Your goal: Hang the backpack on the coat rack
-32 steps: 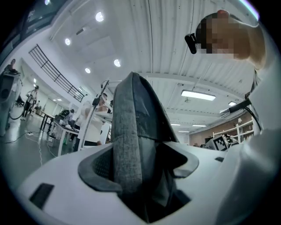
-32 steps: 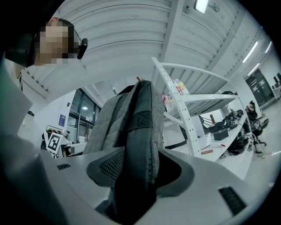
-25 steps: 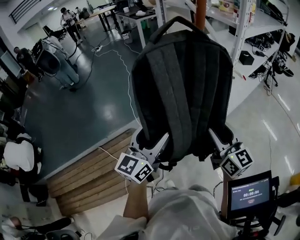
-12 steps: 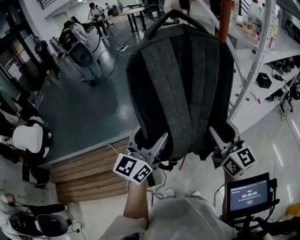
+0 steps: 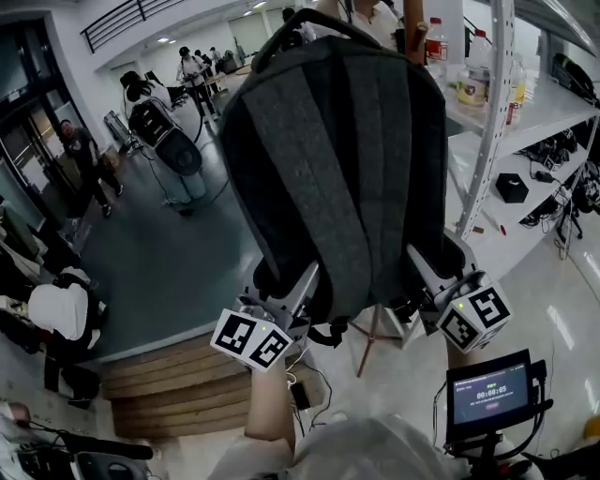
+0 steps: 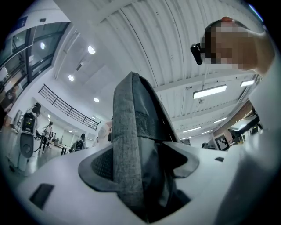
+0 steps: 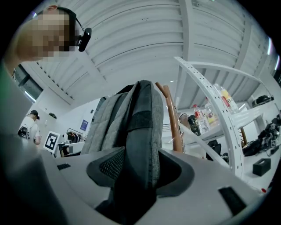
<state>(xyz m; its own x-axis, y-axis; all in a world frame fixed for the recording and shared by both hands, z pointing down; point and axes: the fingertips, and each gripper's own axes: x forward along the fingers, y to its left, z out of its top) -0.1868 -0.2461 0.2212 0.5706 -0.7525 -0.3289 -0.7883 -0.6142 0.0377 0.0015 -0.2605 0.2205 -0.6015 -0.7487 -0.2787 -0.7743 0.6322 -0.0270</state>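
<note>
A dark grey backpack is held up in front of me, its back panel and straps facing me and its top handle at the upper edge of the head view. My left gripper is shut on its lower left side. My right gripper is shut on its lower right side. The coat rack's wooden pole rises just behind the backpack. Its top shows above the bag and its legs below. The rack's hooks are hidden.
A white shelf unit with bottles stands close on the right. Wooden steps lie at lower left, with dark floor beyond. Several people and black equipment are at the back left. A small screen stands at lower right.
Both grippers have lifted the backpack higher along the rack's pole. The view has tilted up, so more of the shelves and the far room shows.
</note>
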